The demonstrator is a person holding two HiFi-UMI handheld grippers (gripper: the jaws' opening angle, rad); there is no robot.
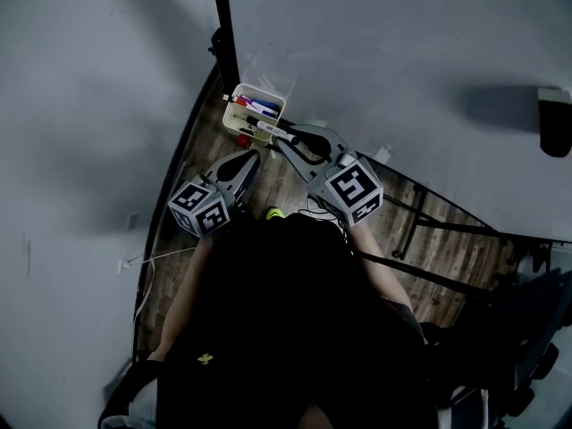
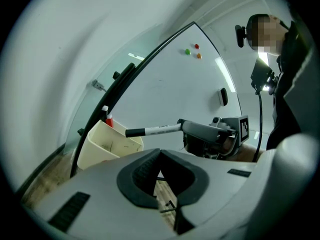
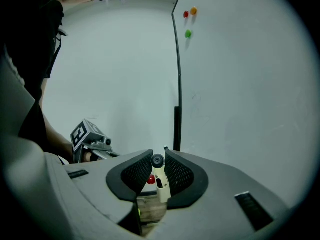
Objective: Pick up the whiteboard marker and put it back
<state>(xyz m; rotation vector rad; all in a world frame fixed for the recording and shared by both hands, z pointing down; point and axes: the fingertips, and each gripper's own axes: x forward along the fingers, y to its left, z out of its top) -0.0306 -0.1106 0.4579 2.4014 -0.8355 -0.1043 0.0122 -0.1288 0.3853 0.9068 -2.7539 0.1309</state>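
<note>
The whiteboard marker (image 1: 264,129), white with a black cap, sticks out from the tips of my right gripper (image 1: 275,137), which is shut on it. It hangs just in front of a cream pen holder (image 1: 268,92) on the whiteboard's lower edge, with several markers in it. In the right gripper view the marker (image 3: 158,160) is seen end-on, pinched between the pads. In the left gripper view the marker (image 2: 155,130) points left over the holder (image 2: 107,144). My left gripper (image 1: 253,156) is shut on nothing, below and left of the right one.
The whiteboard's black frame (image 3: 177,84) runs up beside the holder. Three small magnets (image 3: 188,33) and an eraser (image 2: 222,96) sit on the board. A red round thing (image 1: 243,139) and a yellow-green one (image 1: 275,213) lie on the wooden floor.
</note>
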